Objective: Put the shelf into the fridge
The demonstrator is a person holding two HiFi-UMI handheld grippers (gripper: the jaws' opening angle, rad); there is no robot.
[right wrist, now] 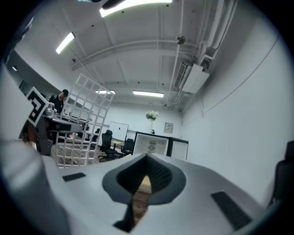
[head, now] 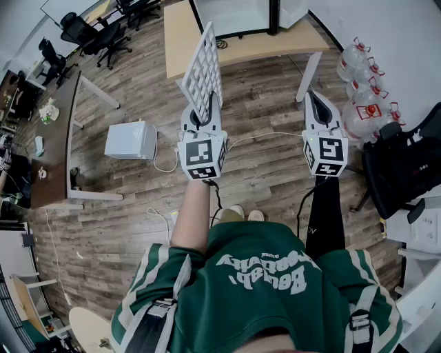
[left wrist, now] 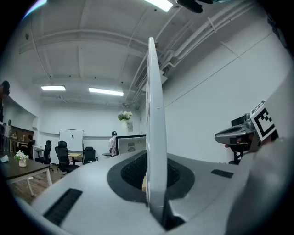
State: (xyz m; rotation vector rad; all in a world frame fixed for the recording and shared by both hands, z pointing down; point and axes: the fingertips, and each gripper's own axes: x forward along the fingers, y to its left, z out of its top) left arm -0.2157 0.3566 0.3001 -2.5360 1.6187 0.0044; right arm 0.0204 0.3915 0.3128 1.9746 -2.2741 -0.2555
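Observation:
The shelf (head: pixel 204 69) is a white grid panel, held upright on edge above the wooden floor. My left gripper (head: pixel 201 117) is shut on its lower edge. In the left gripper view the shelf (left wrist: pixel 154 114) rises edge-on from between the jaws of the left gripper (left wrist: pixel 154 186). My right gripper (head: pixel 318 103) is level beside it, apart from the shelf, shut with nothing in it. The right gripper view shows the right gripper (right wrist: pixel 140 183) and the shelf (right wrist: pixel 82 119) off to the left. A white, dark-framed cabinet (head: pixel 234 15) stands on the wooden table (head: pixel 180 41) ahead.
A white box (head: pixel 131 140) sits on the floor to the left, with a cable running from it. Several water bottles (head: pixel 360 83) stand at the right wall by a black chair (head: pixel 406 165). A dark desk (head: pixel 52 138) and office chairs (head: pixel 89 34) are on the left.

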